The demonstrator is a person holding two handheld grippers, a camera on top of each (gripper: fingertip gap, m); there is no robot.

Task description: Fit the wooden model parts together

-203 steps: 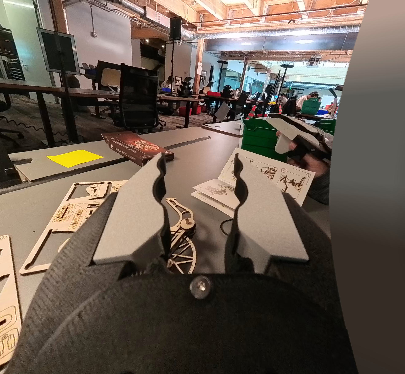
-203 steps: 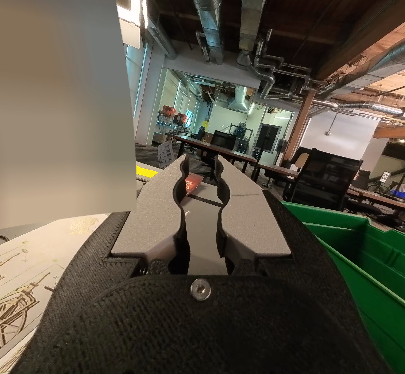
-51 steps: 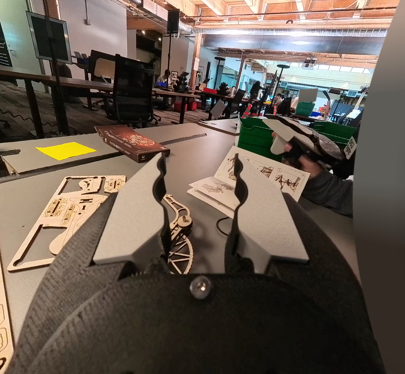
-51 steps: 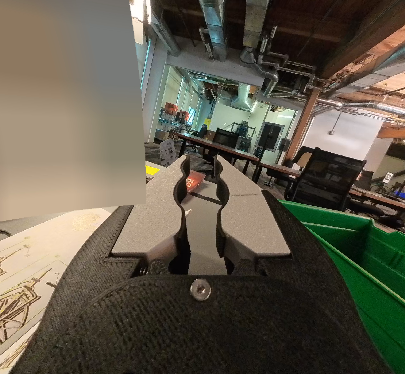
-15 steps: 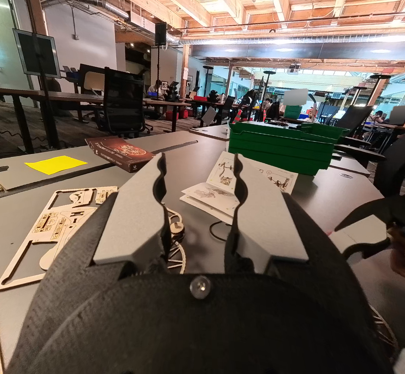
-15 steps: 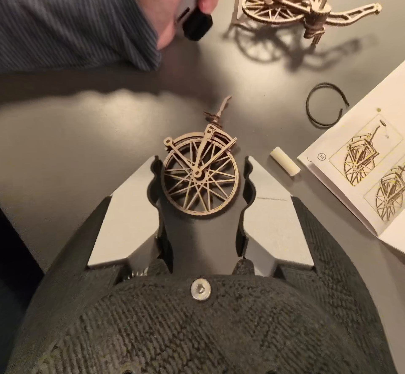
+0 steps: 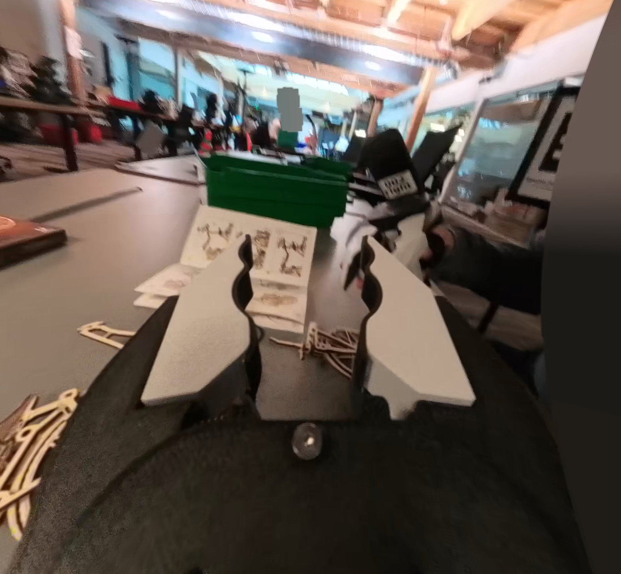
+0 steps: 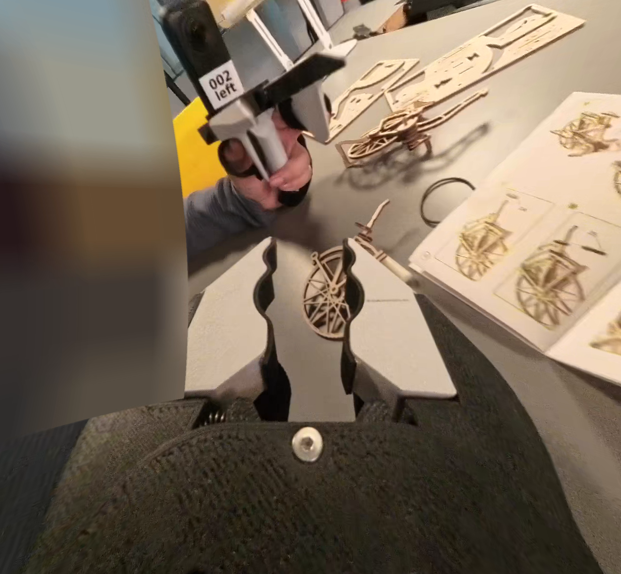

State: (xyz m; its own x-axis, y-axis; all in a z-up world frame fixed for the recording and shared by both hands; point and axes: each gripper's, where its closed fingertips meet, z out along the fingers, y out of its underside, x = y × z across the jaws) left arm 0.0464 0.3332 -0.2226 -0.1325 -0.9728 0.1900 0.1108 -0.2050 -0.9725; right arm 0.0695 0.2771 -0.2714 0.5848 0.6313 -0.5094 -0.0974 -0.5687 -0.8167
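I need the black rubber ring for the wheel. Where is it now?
In the right wrist view the ring lies flat on the grey table, right of centre, at the booklet's left edge, between the bicycle frame and the loose wheel.

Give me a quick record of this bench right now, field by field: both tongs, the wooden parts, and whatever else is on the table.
left tongs: open, empty, low over the table
right tongs: open, empty, wheel part lies on the table between the fingers
wheel part: spoked wooden wheel with fork and stem, lying flat
larger assembly: wooden frame with a wheel, farther back, untouched
part sheets: flat, beyond the assembly
instruction booklet: open, beside the wheel part
black ring: on the table by the booklet
green bins: stacked behind the booklet
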